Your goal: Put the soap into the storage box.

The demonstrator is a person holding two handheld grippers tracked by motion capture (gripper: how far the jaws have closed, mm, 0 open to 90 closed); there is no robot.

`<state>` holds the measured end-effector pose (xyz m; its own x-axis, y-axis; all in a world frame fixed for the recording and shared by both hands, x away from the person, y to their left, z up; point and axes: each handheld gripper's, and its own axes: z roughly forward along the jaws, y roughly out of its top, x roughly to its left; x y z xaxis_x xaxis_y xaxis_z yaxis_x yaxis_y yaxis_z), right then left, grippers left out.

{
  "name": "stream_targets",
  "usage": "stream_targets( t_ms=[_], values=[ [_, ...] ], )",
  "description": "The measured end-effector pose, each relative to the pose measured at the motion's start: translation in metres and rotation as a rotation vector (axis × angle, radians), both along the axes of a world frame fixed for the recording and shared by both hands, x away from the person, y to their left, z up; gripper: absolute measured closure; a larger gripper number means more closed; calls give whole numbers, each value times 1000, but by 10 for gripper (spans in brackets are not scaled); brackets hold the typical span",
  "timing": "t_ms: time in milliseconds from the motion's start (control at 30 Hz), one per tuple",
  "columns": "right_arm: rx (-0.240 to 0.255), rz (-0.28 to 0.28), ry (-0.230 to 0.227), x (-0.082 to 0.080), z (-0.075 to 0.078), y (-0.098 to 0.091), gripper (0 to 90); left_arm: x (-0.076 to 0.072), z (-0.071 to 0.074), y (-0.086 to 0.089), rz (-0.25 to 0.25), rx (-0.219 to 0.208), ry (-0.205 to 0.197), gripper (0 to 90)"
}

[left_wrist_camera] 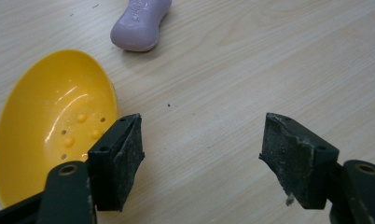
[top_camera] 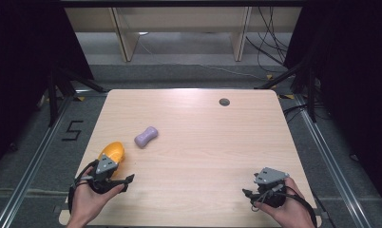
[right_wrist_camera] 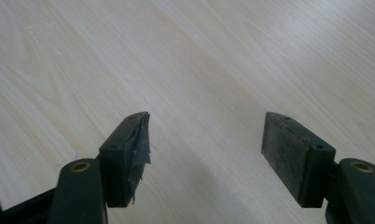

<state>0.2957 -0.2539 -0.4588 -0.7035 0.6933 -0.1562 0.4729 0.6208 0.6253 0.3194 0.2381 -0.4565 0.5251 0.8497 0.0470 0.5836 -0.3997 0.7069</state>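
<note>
A yellow oval soap dish (top_camera: pixel 113 152) (left_wrist_camera: pixel 50 121) lies near the table's left edge, with small bumps and holes in its bottom. A lilac bar of soap (top_camera: pixel 146 137) (left_wrist_camera: pixel 140 23) rests on the wood just beyond it. My left gripper (top_camera: pixel 114 179) (left_wrist_camera: pixel 202 154) hovers at the dish's near side, open, its left jaw over the dish rim and nothing between the pads. My right gripper (top_camera: pixel 253 194) (right_wrist_camera: pixel 205 154) sits at the front right of the table, open over bare wood.
The light wooden table (top_camera: pixel 203 142) has a round grommet hole (top_camera: pixel 224 101) near its far edge. Dark curtains stand on both sides, and cables run over the floor behind the table.
</note>
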Motion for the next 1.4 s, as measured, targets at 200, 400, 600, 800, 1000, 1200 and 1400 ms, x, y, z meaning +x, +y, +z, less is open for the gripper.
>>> stream_targets(
  t_ms=[200, 400, 600, 800, 1000, 1200, 1400],
  values=[
    [-4, 0, 4, 0, 0, 0, 330, 8, 11, -4, 14, 5, 14, 297],
    [-6, 0, 1, -1, 0, 1, 335, 20, 19, -8, 26, 16, 62, 294],
    [-5, 3, 2, -1, 0, 1, 346, 39, 27, -14, 28, 41, 95, 295],
    [-8, 7, 8, -1, 0, 2, 360, 60, 33, -15, 7, 93, 126, 293],
    [-11, 8, 8, -2, 0, 2, 365, 78, 37, -21, 0, 128, 137, 291],
    [-11, 5, 15, -2, -1, 2, 365, 93, 36, -29, 8, 132, 146, 286],
    [-8, -3, 10, -1, -1, 2, 365, 108, 35, -33, -22, 187, 194, 276]
  ],
)
